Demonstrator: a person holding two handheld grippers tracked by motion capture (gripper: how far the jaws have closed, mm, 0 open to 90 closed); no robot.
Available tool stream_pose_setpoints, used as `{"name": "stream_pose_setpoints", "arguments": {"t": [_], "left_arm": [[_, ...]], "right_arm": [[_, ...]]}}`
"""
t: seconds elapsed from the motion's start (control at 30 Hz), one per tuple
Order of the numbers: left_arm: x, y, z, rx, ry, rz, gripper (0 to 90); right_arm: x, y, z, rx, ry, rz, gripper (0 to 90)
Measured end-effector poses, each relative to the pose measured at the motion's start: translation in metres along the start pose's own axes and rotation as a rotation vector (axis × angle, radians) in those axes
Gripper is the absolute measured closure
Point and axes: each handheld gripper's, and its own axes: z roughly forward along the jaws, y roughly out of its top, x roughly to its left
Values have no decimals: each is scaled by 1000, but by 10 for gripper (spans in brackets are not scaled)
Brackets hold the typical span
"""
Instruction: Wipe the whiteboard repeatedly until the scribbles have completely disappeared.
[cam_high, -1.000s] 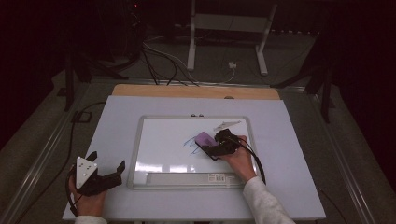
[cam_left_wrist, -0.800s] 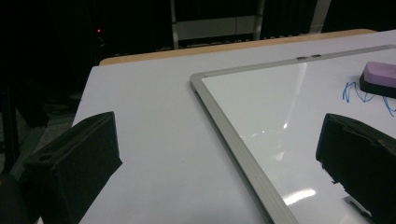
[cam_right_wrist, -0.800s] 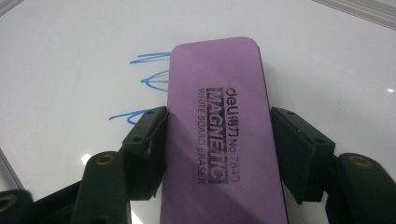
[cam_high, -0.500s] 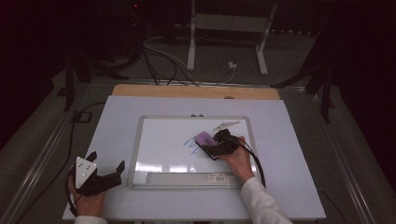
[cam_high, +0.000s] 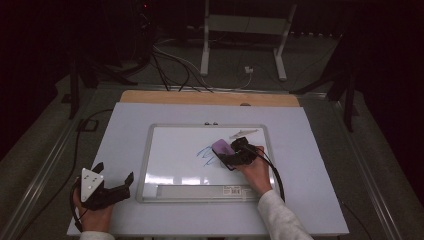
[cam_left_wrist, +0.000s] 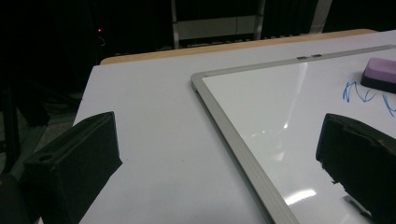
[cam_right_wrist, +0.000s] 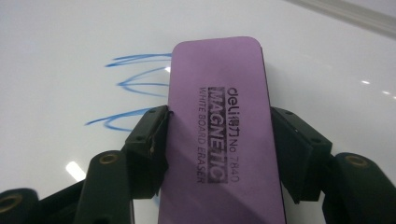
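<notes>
The counter (cam_high: 310, 150) is carrying a whiteboard (cam_high: 175, 150) that is lying flat in its grey frame (cam_left_wrist: 233, 140), and a blue scribble (cam_high: 207, 155) is sitting on the board's shiny face. A grey strip, perhaps a marker, is resting near the board's far edge, too blurred to name for certain. No container is standing anywhere on the counter, so nothing is being held inside anything.

The purple eraser (cam_right_wrist: 219, 126) is lying flat on the board, right at the edge of the scribble, with its printed top facing up. The right tongs (cam_high: 234, 156) are gripping it across its two long sides, and the jaws have just been closing in on it, so the pads are now pressing against both edges. The left tongs (cam_high: 112, 187) are resting on the counter just off the board's near left corner, jaws standing wide apart with nothing between them.

Judging by its look, the eraser is going to handle as a light, fairly stiff block with a soft wiping underside. Its label is calling it magnetic, so it is likely clinging a little to the board. The long sides, about midway along, are looking like the sound place to hold, since the slick top offers no purchase.
</notes>
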Motion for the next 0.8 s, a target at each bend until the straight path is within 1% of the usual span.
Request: {"name": "stream_pose_setpoints", "arguments": {"t": [0.03,0.07,0.13,0.2,0.3,0.37,0.43,0.5,0.53,0.6,0.7,0.77,0.8], "left_arm": [[0,0,0,0,0,0,4],[0,0,0,0,0,0,4],[0,0,0,0,0,1,4],[0,0,0,1,0,1,4],[0,0,0,2,0,1,4],[0,0,0,0,0,1,4],[0,0,0,1,1,1,4],[0,0,0,1,1,1,4],[0,0,0,0,0,0,4],[0,0,0,0,0,-1,4],[0,0,0,0,0,-1,4],[0,0,0,2,0,-1,4],[0,0,0,2,0,0,4]], "right_arm": [[-2,0,-1,1,-20,8,410],[-3,0,-1,1,-27,13,410],[-4,-1,-3,3,-34,28,410],[-1,-2,-3,2,-41,23,410],[6,-3,-4,10,-12,8,410],[14,-5,-4,12,11,-20,410],[21,-7,-5,15,21,-41,410],[24,-8,-6,15,29,-56,410],[25,-9,-7,15,25,-61,410],[23,-9,-7,18,19,-50,411],[15,-7,-8,13,-31,-42,411],[7,-7,-8,11,-62,-14,411],[4,-7,-9,11,-68,-4,411]]}}
